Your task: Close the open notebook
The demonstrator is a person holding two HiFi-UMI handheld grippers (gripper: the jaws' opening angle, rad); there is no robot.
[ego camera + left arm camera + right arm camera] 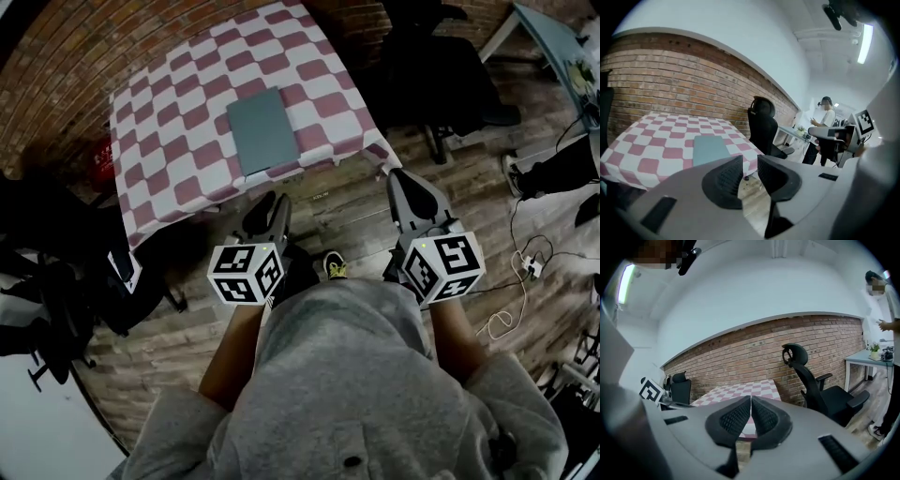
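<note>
The notebook [262, 129] lies shut, its grey-teal cover up, near the front edge of the table with the pink-and-white checked cloth [169, 122]. In the left gripper view the notebook [708, 149] shows flat on the cloth [656, 140], beyond the jaws. My left gripper [269, 206] hangs over the wooden floor, short of the table; its jaws [750, 164] stand open with nothing between them. My right gripper [406, 178] is also back from the table, off its right corner. Its jaws [750, 401] are shut and empty, with the cloth [754, 390] behind them.
A black office chair [441, 75] stands right of the table, and more black chairs [56, 281] at the left. Cables [520, 281] lie on the floor at the right. A person [826, 122] stands by a white desk [553, 37]. A brick wall [670, 79] backs the table.
</note>
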